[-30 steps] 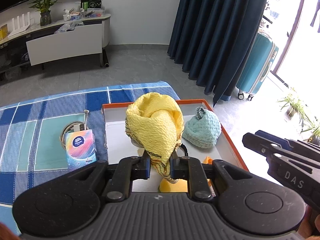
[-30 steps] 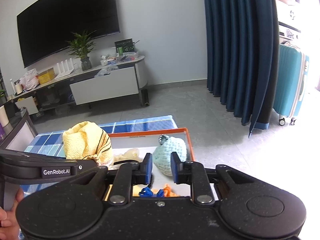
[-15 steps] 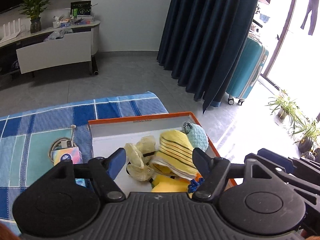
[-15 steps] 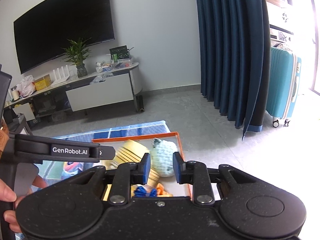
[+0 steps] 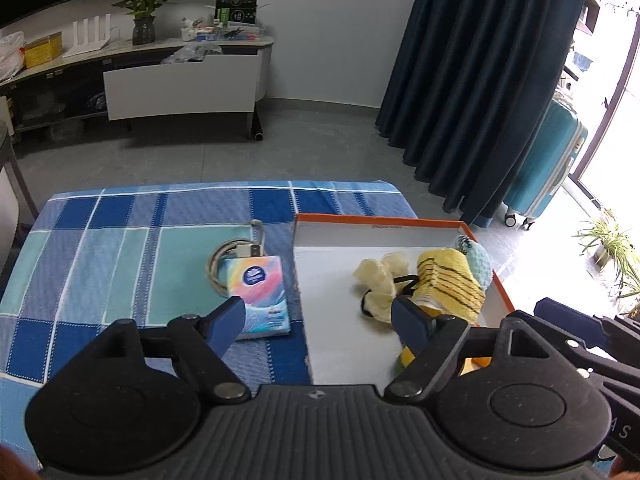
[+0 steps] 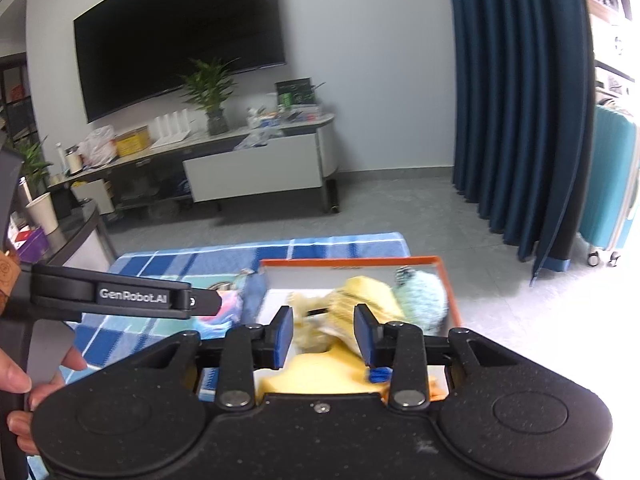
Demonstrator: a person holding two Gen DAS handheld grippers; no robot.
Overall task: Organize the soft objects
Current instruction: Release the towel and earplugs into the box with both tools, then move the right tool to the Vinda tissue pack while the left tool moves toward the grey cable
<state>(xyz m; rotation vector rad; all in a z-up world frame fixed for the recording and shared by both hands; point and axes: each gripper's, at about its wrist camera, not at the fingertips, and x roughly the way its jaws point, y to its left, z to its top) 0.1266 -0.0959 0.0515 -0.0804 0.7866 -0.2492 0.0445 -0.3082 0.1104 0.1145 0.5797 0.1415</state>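
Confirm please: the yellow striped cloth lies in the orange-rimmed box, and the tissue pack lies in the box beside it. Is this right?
Not quite. The yellow striped cloth does lie in the orange-rimmed box, but the tissue pack lies outside it, on the blue checked cloth, as the left wrist view shows.

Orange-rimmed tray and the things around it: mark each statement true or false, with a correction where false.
1. The yellow striped cloth lies inside the orange-rimmed tray. True.
2. The tissue pack lies inside the tray. False: it lies on the blue checked cloth, left of the tray.
3. The left gripper is shut on the yellow cloth. False: its jaws are opening and grip nothing.
4. A light blue knitted item sits near the tray's right wall. True.
5. A coiled cable sits partly under the tissue pack. True.
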